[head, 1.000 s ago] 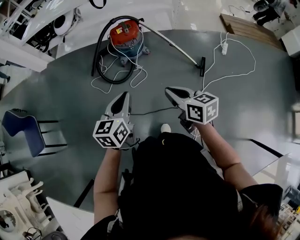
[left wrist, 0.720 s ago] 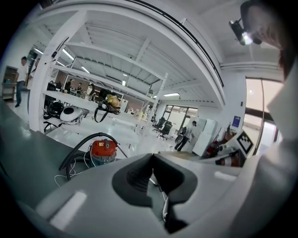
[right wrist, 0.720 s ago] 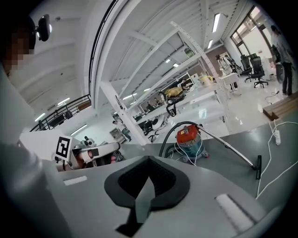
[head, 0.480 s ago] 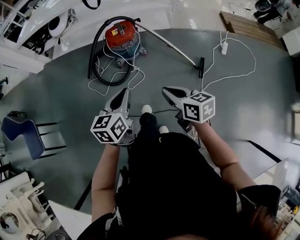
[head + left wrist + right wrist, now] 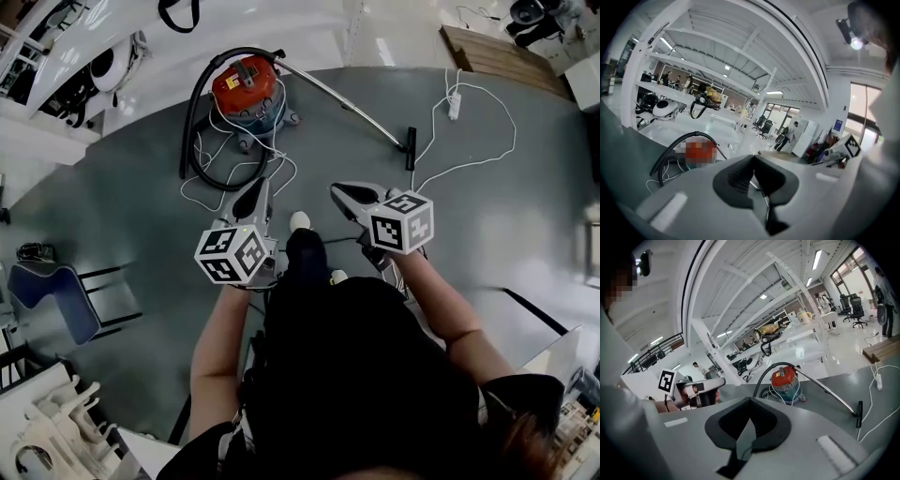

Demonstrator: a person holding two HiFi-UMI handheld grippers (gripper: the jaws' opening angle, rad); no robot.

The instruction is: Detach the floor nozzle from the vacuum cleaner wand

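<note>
**A:** In the head view, where is our floor nozzle (image 5: 411, 149)?

**B:** On the grey floor, well right of the red canister (image 5: 246, 84). The wand (image 5: 347, 101) slants from the canister out to it. Both tools are well short. Our right gripper (image 5: 337, 190) is nearer, and our left gripper (image 5: 261, 187) points nearer the canister.

**A:** Left gripper view?

**B:** Jaws pressed together, nothing between them. The canister lies ahead-left, and we see no nozzle.

**A:** Right gripper view?

**B:** Jaws closed and empty too. The nozzle (image 5: 858, 414) sits far right of the canister, at the wand's end. We'd lead with the right.
</note>
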